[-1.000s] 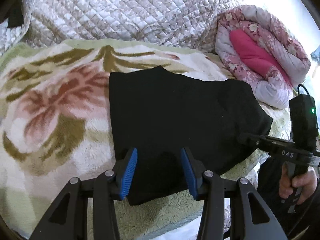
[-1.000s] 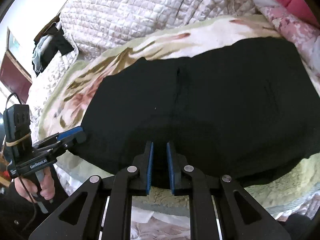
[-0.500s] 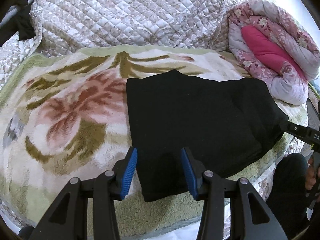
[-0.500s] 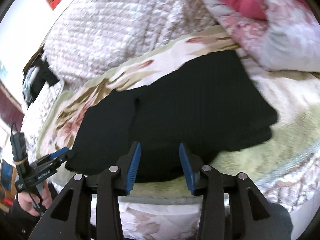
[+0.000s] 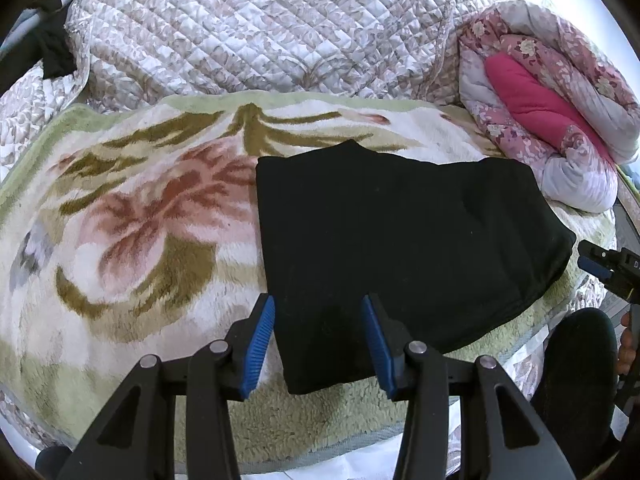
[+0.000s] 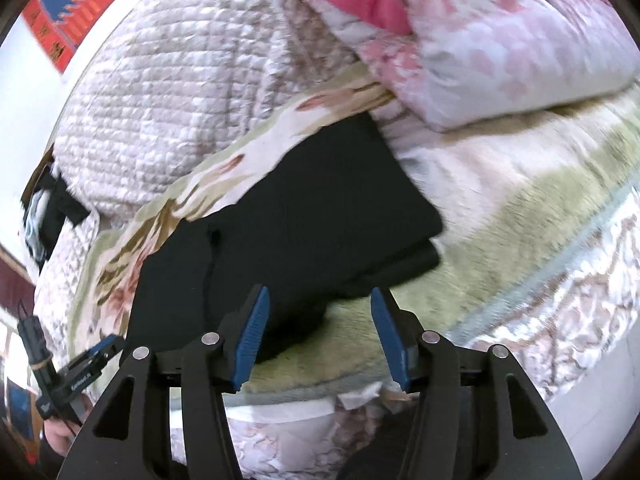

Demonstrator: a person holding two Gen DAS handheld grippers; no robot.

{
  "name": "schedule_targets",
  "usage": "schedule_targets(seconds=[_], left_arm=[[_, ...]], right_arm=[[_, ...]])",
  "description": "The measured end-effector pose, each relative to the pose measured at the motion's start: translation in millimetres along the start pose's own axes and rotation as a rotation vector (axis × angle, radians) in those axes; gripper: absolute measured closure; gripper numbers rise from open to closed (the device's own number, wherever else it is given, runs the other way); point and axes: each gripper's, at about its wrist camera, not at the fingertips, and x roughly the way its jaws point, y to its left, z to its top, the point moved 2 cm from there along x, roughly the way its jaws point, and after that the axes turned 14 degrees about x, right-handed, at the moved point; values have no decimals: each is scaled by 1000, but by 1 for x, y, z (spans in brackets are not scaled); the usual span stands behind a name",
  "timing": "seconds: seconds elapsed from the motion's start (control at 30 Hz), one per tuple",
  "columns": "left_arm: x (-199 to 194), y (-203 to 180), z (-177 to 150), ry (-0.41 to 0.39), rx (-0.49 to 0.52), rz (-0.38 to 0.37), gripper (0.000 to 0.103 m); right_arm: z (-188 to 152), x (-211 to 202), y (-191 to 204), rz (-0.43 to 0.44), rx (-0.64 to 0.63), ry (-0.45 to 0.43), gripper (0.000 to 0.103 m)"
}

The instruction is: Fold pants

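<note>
Swung aside since a second ago, the right gripper [image 6: 318, 336] now hangs over the pants' [image 5: 400, 248] near right edge, jaws opening, gripping nothing. Folded black pants lie flat on the floral blanket [image 5: 132, 216]. Left gripper [image 5: 318, 344] hovers half-spread, empty.

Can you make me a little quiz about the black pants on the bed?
1. True or false: the pants lie folded on the flowery blanket.
2. Which thing is beside the pants: A) rolled pink quilt, B) a chair, C) a box?
3. Fill in: the left gripper grips ____.

Key
1. True.
2. A.
3. Nothing; its blue pads stand apart. The right gripper is opening and holds nothing either.
</note>
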Motion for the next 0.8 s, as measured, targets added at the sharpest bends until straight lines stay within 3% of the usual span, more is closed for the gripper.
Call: schedule_targets(seconds=[0.3, 0.57, 0.7, 0.8], left_arm=[[2, -7, 2, 9, 12, -6, 55], [2, -8, 4, 16, 16, -1, 55], [3, -9, 5, 16, 19, 0, 55], [4, -8, 6, 16, 22, 4, 55]], right_arm=[[5, 13, -22, 43, 118, 48, 49], [23, 29, -38, 190, 349, 80, 34], [32, 32, -37, 205, 407, 62, 31], [37, 14, -26, 260, 396, -37, 31]])
